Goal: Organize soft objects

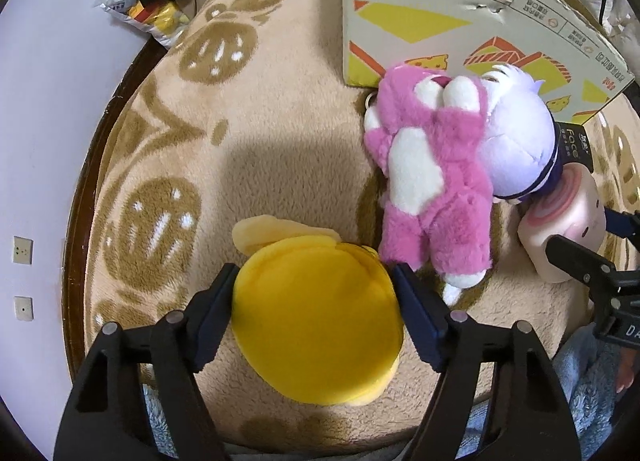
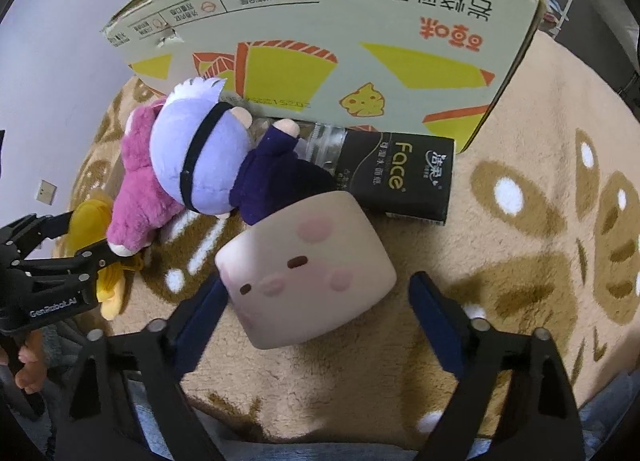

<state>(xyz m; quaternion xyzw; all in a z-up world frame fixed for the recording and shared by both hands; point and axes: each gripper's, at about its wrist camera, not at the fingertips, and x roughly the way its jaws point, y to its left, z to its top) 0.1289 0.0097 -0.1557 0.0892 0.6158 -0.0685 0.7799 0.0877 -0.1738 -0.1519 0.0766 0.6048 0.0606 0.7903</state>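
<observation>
One round yellow plush (image 1: pixel 316 325), seemingly flat, smooth-faced

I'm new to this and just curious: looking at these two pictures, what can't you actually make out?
- Inside of the cardboard box: both views show only its outer wall.
- Yellow plush: no face in the left view; the left gripper covers it in the right.
- Purple-haired doll: face turned away in both.
- Tissue pack: one end hidden behind the doll and the pink cube plush.
</observation>
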